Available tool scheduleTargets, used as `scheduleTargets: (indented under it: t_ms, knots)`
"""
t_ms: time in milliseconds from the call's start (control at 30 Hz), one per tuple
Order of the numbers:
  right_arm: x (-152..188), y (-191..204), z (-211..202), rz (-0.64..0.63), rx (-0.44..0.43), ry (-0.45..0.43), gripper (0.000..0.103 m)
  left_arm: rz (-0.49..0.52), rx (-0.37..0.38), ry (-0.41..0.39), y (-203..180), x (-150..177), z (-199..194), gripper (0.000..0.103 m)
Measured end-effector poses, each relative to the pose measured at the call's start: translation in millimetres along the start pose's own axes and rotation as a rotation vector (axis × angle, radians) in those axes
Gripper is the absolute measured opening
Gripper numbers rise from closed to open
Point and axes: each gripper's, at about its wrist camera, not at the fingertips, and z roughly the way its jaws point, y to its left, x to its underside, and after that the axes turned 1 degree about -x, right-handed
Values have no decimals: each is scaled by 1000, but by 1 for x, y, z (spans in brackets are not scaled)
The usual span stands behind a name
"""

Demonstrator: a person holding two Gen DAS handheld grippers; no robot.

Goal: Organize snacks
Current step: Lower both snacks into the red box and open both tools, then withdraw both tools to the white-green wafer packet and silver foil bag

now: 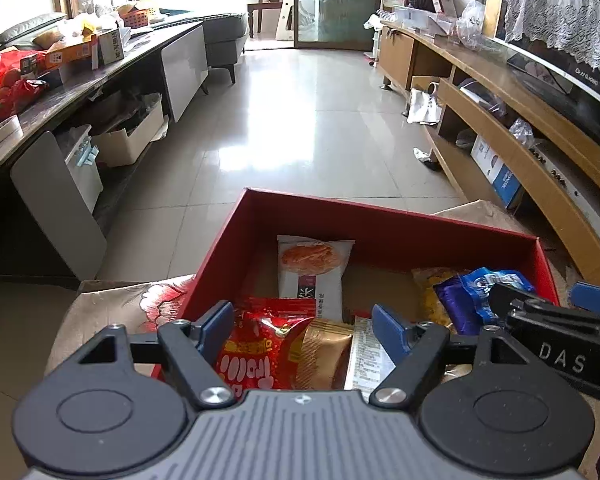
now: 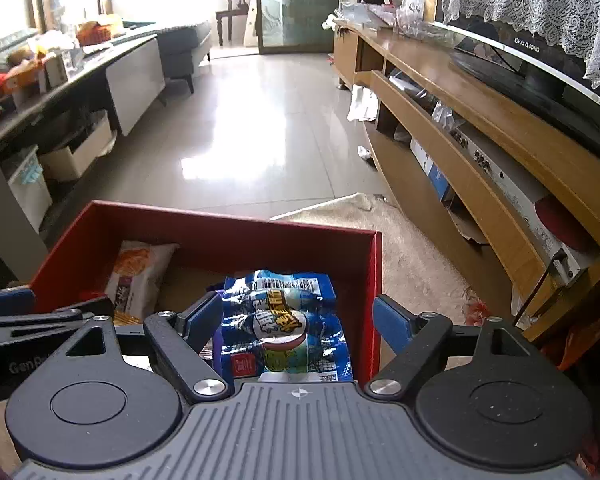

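- Left gripper [image 1: 304,322] hangs over the near end of the red box [image 1: 380,222], its jaws spread and gripping nothing; a red packet [image 1: 252,352] and a gold packet [image 1: 324,356] lie loose between the fingers.
- Farther in the box, a white packet [image 1: 314,276] lies with its long axis running away from the camera.
- Right gripper [image 2: 294,320], in its own view, also stands apart over the box [image 2: 236,220]; a blue packet [image 2: 284,324] lies lengthwise between its fingers, barcode end pointing away, near the box's right wall.
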Motion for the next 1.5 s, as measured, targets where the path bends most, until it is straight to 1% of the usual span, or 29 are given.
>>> scheduleTargets:
  t_ms: [500,967,1233,1333,1500]
  knots:
    - [1,-2,-22,8,4,-19,87,-2,26,-17,1,9,-22,77]
    - [4,7,-39,-9,8,-44,87,-23,36,-28,13,15,-38,77]
    - [8,12,-46,-17,5,-43,87,-21,43,-31,20,22,-48,77]
    - [12,14,-51,-24,-1,-44,87,-17,52,-26,24,27,-53,77]
    - [23,21,-57,-54,-6,-22,87,-3,61,-1,31,41,-60,77]
